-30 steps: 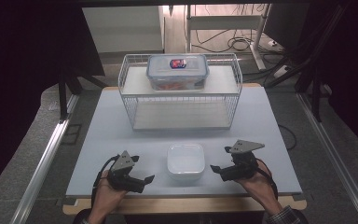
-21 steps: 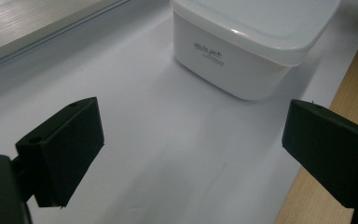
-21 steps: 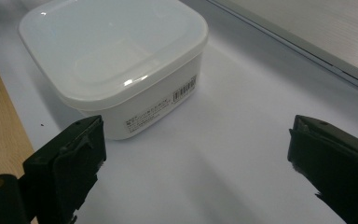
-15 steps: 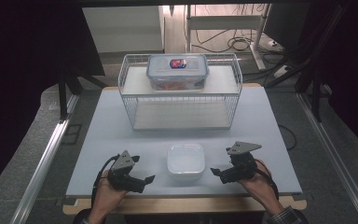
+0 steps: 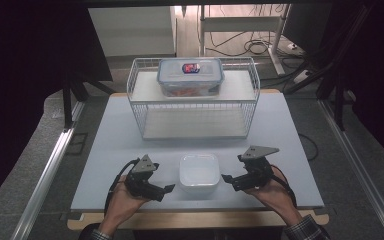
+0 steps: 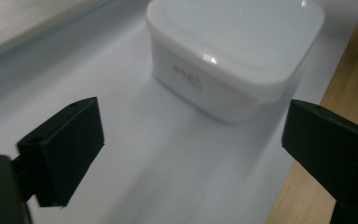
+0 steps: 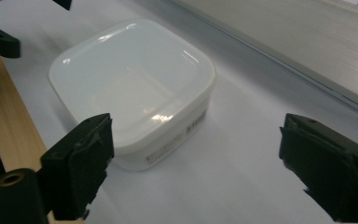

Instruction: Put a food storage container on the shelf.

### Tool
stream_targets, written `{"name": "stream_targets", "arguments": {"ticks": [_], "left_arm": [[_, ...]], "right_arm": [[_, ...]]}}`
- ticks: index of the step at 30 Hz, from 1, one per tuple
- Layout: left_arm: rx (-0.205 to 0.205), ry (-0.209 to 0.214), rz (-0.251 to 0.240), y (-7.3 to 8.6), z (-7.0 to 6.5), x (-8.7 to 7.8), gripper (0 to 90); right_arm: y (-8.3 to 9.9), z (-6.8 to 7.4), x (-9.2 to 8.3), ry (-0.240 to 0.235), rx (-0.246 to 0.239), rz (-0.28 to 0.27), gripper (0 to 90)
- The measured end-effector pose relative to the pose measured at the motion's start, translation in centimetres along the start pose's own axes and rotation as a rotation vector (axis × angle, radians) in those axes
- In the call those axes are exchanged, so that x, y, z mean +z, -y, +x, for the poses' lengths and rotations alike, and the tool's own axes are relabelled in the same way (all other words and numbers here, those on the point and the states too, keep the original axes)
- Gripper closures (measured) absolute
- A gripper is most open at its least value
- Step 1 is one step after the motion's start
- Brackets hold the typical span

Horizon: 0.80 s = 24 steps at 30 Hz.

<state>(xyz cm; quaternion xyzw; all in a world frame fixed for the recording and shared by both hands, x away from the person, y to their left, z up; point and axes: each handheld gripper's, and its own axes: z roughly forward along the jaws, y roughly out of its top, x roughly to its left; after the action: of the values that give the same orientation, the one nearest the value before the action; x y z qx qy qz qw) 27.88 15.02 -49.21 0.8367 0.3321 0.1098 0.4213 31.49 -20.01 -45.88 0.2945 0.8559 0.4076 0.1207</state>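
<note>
my left hand-held gripper (image 5: pixel 169 189) and right hand-held gripper (image 5: pixel 226 178) flank the white tub (image 5: pixel 198 172) at the counter's (image 5: pixel 105 150) near edge, jaws spread, the right's just narrowing around nothing. tub upright, squarish, no clear long axis. an uneven squeeze could skid it toward the wire basket (image 5: pixel 192 107).

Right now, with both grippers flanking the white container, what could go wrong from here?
1. The white container sits close to the table's near edge; a one-sided push from the left gripper or right gripper could slide it off.
2. Both grippers stand open and apart from it; its smooth, rounded walls may slip between the pads if gripped low or unevenly.
3. The wire rack holding the lidded box stands just behind; a hasty lift forward could strike it.
</note>
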Motion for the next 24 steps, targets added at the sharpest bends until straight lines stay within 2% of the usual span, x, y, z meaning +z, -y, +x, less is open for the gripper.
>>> {"name": "stream_targets", "arguments": {"ticks": [6, 10, 12, 13, 14, 15, 16, 18, 19, 21, 23, 24], "left_arm": [[0.004, 0.025, -0.014, -1.9, 0.5, 1.3, 15.3], [-0.018, 0.062, -0.018, -3.0, 1.2, 2.6, 16.1], [-0.044, 0.086, -0.013, -3.1, 1.3, 3.4, 14.9], [-0.044, 0.086, -0.013, -3.1, 1.3, 3.4, 13.3], [-0.075, 0.096, 0.005, -2.9, 1.3, 4.1, 10.7], [-0.079, 0.104, 0.017, -2.7, 1.4, 4.5, 9.3], [-0.092, 0.12, 0.021, -2.5, 1.3, 4.8, 8.6], [-0.128, 0.178, 0.018, -2.3, 1.5, 5.2, 8.4], [-0.138, 0.205, 0.022, -2.2, 1.6, 5.3, 8.7], [-0.153, 0.254, 0.03, -2.1, 1.5, 5.6, 11.7], [-0.164, 0.273, 0.041, -2.0, 1.4, 5.6, 10.9], [-0.164, 0.273, 0.041, -2.0, 1.4, 5.6, 11.5]], "right_arm": [[-0.7, -0.2, 0.8, -0.026, -0.001, 0.024, 21.6], [-1.2, -0.6, 1.9, -0.054, 0.019, 0.042, 22.6], [-1.5, -0.6, 2.5, -0.071, 0.025, 0.049, 21.9], [-1.6, -0.6, 2.9, -0.079, 0.029, 0.054, 21.9], [-1.6, -0.5, 3.2, -0.088, 0.033, 0.063, 20.3], [-1.6, -0.5, 3.6, -0.094, 0.036, 0.072, 19.8], [-1.5, -0.5, 3.9, -0.097, 0.037, 0.079, 19.3], [-1.3, -0.4, 4.4, -0.105, 0.049, 0.102, 17.9], [-1.1, -0.5, 4.7, -0.119, 0.058, 0.11, 15.9], [-0.9, -0.6, 5.0, -0.171, 0.108, 0.12, 17.0], [-0.8, -0.6, 5.1, -0.213, 0.129, 0.131, 20.8], [-0.8, -0.4, 5.2, -0.233, 0.143, 0.141, 19.9]]}}
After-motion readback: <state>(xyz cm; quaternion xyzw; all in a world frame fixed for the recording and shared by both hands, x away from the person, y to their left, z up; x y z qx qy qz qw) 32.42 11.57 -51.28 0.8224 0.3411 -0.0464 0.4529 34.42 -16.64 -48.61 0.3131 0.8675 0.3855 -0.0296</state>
